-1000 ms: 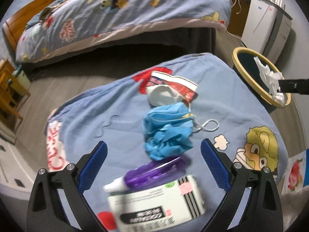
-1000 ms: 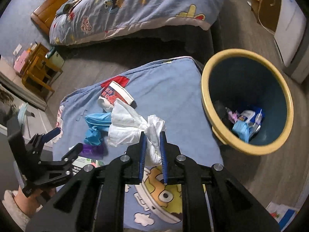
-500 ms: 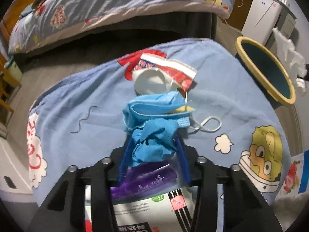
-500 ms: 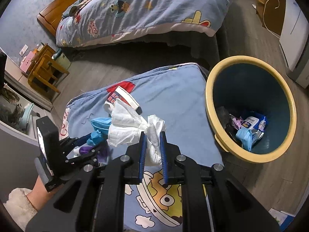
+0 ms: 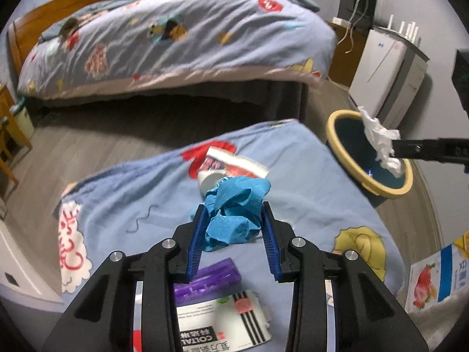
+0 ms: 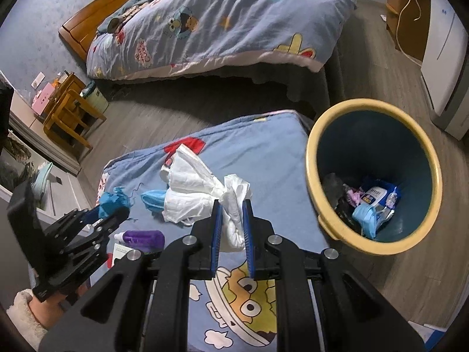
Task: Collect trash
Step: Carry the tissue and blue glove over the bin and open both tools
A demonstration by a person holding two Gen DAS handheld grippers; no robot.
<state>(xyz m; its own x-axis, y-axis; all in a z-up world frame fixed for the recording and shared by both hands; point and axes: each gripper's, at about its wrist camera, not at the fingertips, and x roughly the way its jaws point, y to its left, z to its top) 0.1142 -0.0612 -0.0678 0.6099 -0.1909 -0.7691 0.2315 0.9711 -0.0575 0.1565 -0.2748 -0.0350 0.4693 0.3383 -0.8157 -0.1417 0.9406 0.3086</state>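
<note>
The left gripper [image 5: 233, 226] is closing on a crumpled blue glove [image 5: 236, 209], pads pressed on it above the blue cartoon sheet [image 5: 307, 182], while the right gripper [image 6: 233, 228] is clamped nearly shut on a wad of white tissue [image 6: 205, 193]. The yellow-rimmed bin [image 6: 372, 117] stands on the floor to the right, just beside the sheet's edge. To finish well, I would carry each bundle fully over the rim before letting go, since dangling tissue could catch on it.

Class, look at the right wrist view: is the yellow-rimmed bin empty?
No. The yellow-rimmed bin already holds several discarded items at its bottom, including a light blue face mask.
</note>
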